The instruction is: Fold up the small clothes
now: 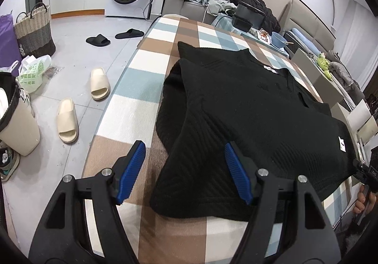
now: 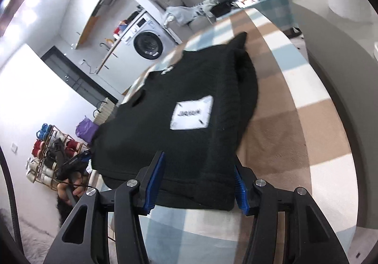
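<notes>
Sweater [image 1: 248,108] partly folded on table [image 1: 146,79]; left gripper [image 1: 184,169] and right gripper [image 2: 198,183] jaws released at hem corners. Next prob: pinch both, fold hem up

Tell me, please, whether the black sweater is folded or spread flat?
Partly folded: the black sweater has a sleeve doubled over its body on the checked blanket.

My right tool [image 2: 197,179] hangs with its blue pads spread wide at the near edge of the black knit garment [image 2: 179,127], which lies partly folded on the checked cloth [image 2: 283,122] covering the bench. Its white label [image 2: 192,112] faces up. Whether the pads touch the fabric, I cannot tell. My left hand [image 2: 68,189] grips the other tool [image 2: 70,164] beyond the garment's left edge.
</notes>
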The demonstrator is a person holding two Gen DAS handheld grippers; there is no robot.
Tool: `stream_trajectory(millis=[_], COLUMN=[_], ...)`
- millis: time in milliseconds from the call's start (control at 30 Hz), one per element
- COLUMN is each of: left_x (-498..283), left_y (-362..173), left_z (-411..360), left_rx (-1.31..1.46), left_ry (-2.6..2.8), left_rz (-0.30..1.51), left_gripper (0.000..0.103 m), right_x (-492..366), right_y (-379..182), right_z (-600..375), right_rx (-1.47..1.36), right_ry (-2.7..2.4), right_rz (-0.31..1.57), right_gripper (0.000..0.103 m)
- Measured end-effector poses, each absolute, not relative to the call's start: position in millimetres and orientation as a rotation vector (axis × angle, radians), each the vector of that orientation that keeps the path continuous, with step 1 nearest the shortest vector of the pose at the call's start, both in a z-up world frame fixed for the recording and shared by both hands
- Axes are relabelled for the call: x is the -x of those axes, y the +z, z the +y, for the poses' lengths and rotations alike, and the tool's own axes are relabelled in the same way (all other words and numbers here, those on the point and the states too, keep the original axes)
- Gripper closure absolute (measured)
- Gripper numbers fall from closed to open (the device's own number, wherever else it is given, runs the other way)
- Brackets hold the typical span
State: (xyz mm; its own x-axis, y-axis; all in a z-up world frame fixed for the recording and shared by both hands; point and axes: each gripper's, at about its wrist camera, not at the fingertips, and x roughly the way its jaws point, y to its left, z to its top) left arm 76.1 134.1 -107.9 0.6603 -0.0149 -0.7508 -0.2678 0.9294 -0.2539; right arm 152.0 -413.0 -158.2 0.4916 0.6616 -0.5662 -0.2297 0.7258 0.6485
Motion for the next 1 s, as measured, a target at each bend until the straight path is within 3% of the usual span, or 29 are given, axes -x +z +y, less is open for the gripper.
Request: stream_trajectory(millis=[300, 367, 467, 500, 533, 900, 1000], left_x=[-66, -64, -56, -53, -50, -53, -53], left_y=[-124, -123, -112, -108, -103, -112, -114], left_z=[134, 134, 126, 123, 118, 132, 136], left_rx=[0.399, 0.425, 0.415, 0.408, 0.4, 0.423, 0.462], left_ry=[0.127, 0.103, 0.044, 0.019, -0.01, 0.077, 0.068], left_rz=[0.895, 0.886, 0.851, 0.838, 0.821, 0.846, 0.824], left_gripper=[0.036, 0.045, 0.065, 0.078, 0.081, 0.081, 0.094], right_x=[-156, -157, -155, -155, -155, -155, -157], right_y=[-155, -155, -154, -154, -154, -158, -159], right_z=[-411, -410, -410, -410, -410, -410, -410], right_rx=[-0.545, -0.543, -0.54, -0.537, -0.537, -0.548, -0.557], right_ry=[0.601, 0.602, 0.6, 0.598, 0.598, 0.592, 0.582], right_rz=[0.88, 0.884, 0.886, 0.888, 0.888, 0.895, 0.9], right_gripper=[0.049, 0.049, 0.049, 0.049, 0.049, 0.049, 0.049])
